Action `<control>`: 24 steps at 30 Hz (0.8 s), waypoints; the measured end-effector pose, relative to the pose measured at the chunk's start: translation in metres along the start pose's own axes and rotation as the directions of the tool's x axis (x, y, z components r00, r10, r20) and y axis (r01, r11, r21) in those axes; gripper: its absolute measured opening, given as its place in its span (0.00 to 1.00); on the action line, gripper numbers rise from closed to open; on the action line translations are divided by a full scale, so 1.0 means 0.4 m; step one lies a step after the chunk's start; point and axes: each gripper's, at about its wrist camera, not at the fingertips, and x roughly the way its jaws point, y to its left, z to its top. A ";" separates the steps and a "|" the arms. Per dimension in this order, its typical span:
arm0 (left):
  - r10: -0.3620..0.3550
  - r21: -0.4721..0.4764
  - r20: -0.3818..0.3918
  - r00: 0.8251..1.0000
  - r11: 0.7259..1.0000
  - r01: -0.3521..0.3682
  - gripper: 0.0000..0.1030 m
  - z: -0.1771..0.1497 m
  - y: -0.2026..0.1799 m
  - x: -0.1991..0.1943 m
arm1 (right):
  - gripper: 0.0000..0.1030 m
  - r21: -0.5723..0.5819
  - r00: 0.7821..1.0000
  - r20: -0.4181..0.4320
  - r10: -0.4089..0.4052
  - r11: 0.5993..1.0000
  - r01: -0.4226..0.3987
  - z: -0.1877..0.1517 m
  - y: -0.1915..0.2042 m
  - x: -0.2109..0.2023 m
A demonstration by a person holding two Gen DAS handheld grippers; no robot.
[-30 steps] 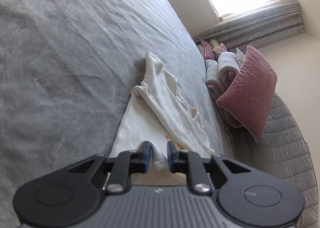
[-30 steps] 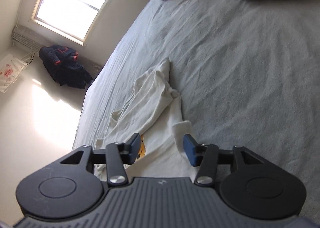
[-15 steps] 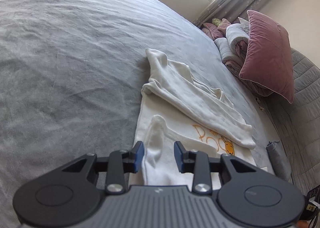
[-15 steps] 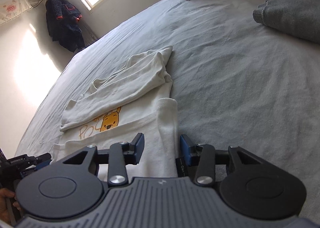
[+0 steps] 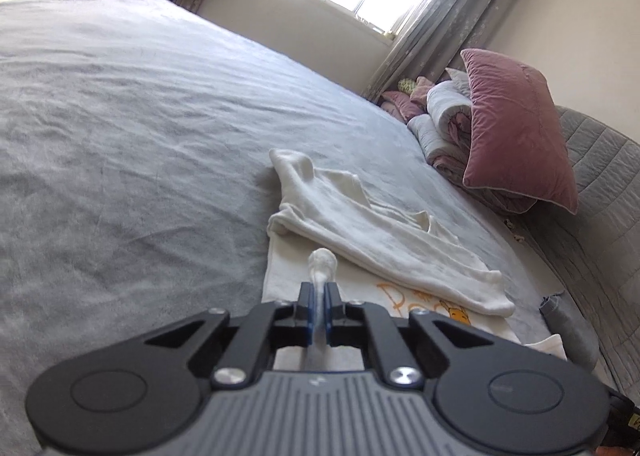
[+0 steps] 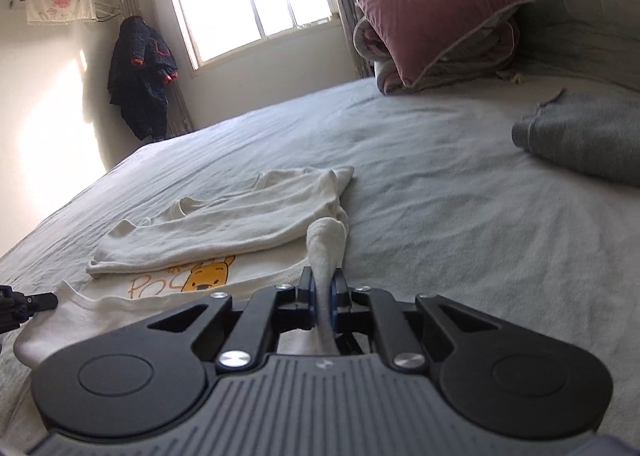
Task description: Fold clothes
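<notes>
A cream shirt [image 5: 384, 240] with an orange bear print lies on the grey bed sheet, its sleeves folded across the chest. My left gripper [image 5: 319, 306] is shut on a pinched fold of the shirt's near edge, which bulges out past the blue pads. In the right wrist view the same shirt [image 6: 240, 224] spreads to the left. There my right gripper [image 6: 323, 298] is shut on a bunched corner of its hem, and the cloth sticks up between the pads. The tip of the other gripper shows at that view's left edge.
A pink pillow [image 5: 516, 128] leans on rolled quilts [image 5: 440, 124] at the head of the bed [image 5: 120, 136]. A folded grey garment [image 6: 584, 136] lies on the sheet to the right. A dark jacket [image 6: 140, 76] hangs beside the window.
Both grippers rolled level and closed on the shirt's near edge, each now pinching a fold that lay loose between open pads before.
</notes>
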 end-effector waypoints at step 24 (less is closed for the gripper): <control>0.206 0.160 0.089 0.974 0.963 -0.218 0.05 -0.011 -0.043 0.090 | 0.06 -0.065 0.996 -0.048 -0.079 0.995 0.076 0.045 0.003 0.157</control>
